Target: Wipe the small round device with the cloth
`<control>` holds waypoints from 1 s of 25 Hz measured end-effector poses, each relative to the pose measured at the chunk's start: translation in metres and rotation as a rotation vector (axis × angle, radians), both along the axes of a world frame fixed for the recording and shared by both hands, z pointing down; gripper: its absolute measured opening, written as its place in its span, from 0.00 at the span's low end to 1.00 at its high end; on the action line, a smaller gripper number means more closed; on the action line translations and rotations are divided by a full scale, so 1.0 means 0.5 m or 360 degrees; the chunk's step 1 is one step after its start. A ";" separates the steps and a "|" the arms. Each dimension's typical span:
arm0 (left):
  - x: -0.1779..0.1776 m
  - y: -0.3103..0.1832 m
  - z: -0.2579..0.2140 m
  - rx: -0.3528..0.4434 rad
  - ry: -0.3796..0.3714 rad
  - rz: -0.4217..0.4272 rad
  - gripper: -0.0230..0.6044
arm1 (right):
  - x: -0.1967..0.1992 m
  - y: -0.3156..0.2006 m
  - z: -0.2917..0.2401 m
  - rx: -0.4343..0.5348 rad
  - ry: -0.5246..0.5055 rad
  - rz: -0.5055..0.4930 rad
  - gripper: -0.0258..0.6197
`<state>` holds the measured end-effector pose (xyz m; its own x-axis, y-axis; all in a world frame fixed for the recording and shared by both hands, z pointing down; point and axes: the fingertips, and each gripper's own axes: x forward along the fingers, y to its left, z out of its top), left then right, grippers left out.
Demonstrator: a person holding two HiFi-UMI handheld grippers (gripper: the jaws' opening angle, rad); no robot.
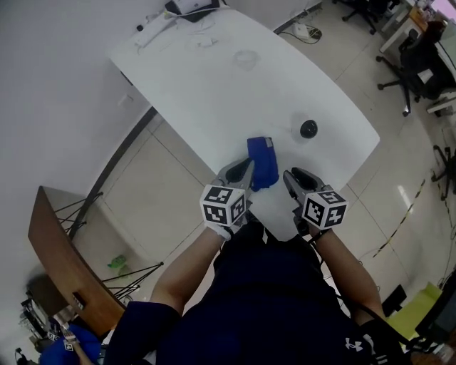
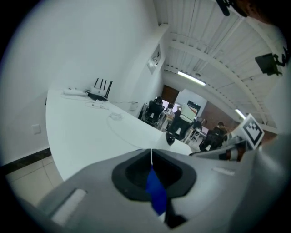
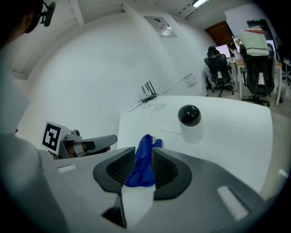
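Observation:
The small round device [image 1: 308, 129], a white body with a black dome [image 3: 189, 120], stands on the white table [image 1: 214, 78] near its right edge. A blue cloth [image 1: 261, 160] hangs at the table's near corner. My left gripper [image 1: 247, 170] is shut on it, and a thin blue strip [image 2: 156, 189] shows pinched between its jaws. My right gripper [image 1: 290, 177] is just right of the cloth, short of the device. Its jaws stand apart; the cloth [image 3: 143, 164] shows loosely in the gap and is not pressed.
A router [image 1: 189, 8] with cables lies at the table's far end. A wooden piece of furniture [image 1: 57, 249] stands on the floor at the left, office chairs [image 1: 413, 64] at the right. Both grippers are at the table's near edge.

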<state>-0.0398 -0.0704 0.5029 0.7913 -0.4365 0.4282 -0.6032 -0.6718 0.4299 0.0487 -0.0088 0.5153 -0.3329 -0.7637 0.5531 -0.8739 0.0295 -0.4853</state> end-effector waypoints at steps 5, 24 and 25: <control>0.004 -0.006 0.104 -0.0110 -0.0185 0.0084 0.11 | -0.018 -0.042 0.089 -0.0182 -0.0277 -0.0005 0.36; -0.002 0.012 0.209 -0.0446 -0.0284 0.0149 0.26 | -0.100 -0.129 0.221 -0.0540 -0.0349 -0.0224 0.26; -0.003 0.013 0.208 -0.0449 -0.0275 0.0147 0.26 | -0.102 -0.131 0.216 -0.0518 -0.0366 -0.0237 0.23</control>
